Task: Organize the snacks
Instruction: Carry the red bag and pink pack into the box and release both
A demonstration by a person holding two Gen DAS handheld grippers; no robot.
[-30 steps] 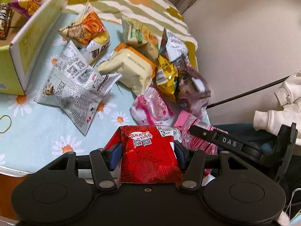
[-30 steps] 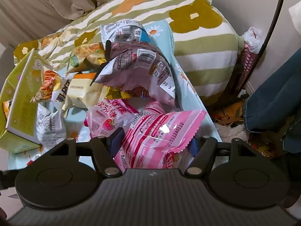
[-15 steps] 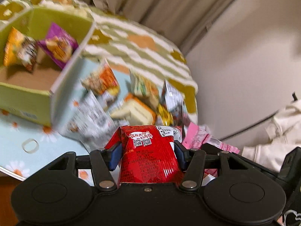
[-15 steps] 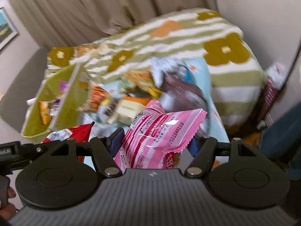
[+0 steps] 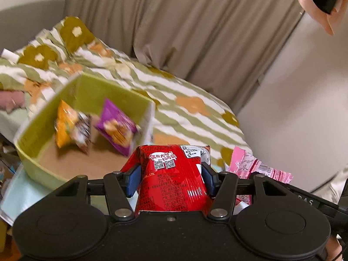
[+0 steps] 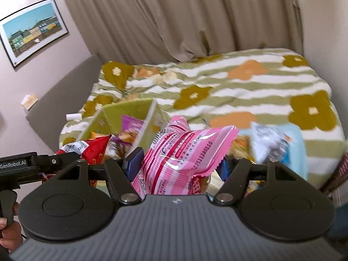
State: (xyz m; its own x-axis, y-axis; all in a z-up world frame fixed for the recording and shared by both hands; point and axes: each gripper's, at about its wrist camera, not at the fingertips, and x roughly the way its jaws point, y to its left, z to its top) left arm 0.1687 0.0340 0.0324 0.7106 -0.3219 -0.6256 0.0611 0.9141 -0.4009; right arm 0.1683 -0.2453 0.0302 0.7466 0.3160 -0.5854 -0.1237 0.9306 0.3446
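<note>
Beige curtains (image 5: 195,32) are hanging behind a bed draped in a green-and-white striped blanket (image 6: 239,82) with olive and orange flowers. Framed picture (image 6: 32,30) is hanging on the wall at upper left in the right wrist view.

Left hand-held gripper (image 5: 171,177) is clamping a red snack packet (image 5: 171,182); both blue pads (image 5: 133,180) are pressing into its sides, and the packet is standing upright between them, printed codes facing the camera. Beyond it, a green cardboard box (image 5: 34,139) is sitting open, with an orange packet (image 5: 65,128) and a purple packet (image 5: 115,128) leaning inside on its brown floor. Box contents are showing motion blur.

Right hand-held gripper (image 6: 178,167) is gripping a pink striped packet (image 6: 184,156), the pads squeezing its lower half while the crimped top is flaring out to the right. The same pink packet is showing at the right edge of the left wrist view, just beside the red one.

In the right wrist view the left tool is coming in from the left edge with the red packet, near the green box. Blurred silver-and-blue packet (image 6: 269,143) is lying to the right on a light blue surface; whether that is the table I cannot tell.
</note>
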